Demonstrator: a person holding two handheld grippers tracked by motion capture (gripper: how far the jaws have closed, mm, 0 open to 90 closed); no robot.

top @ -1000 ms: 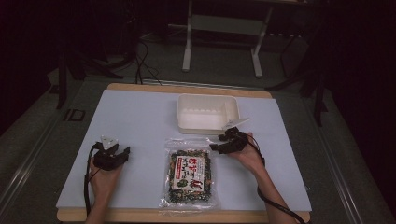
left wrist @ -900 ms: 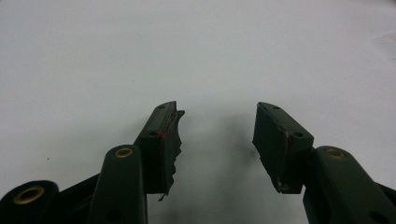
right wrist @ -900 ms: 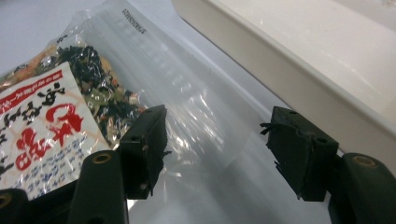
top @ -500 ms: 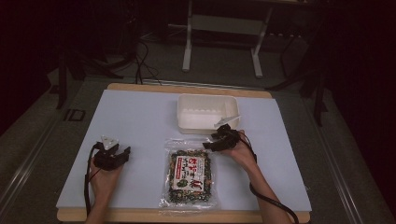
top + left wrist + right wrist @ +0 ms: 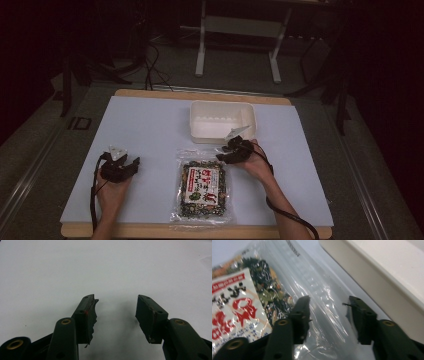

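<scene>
A clear plastic bag [image 5: 202, 187] of dark dried mix with a white and red label lies flat on the white sheet near the front. My right gripper [image 5: 227, 152] is low over the bag's top right corner. In the right gripper view its jaws [image 5: 328, 301] straddle the empty clear top strip of the bag [image 5: 262, 290]. They have just been closing, and a gap still shows between the pads and the film. My left gripper [image 5: 131, 165] rests on the sheet to the left of the bag, open, with only bare sheet between its jaws [image 5: 115, 298].
A white rectangular tray [image 5: 200, 125] stands just behind the bag and the right gripper; its wall [image 5: 387, 272] runs close along the right jaw. The white sheet [image 5: 150, 130] covers a wooden table. Dark floor, cables and a metal stand lie beyond.
My right gripper has slid a little left and down onto the bag's top right corner, and its jaws look narrower. The left hand and the bag have not moved.
</scene>
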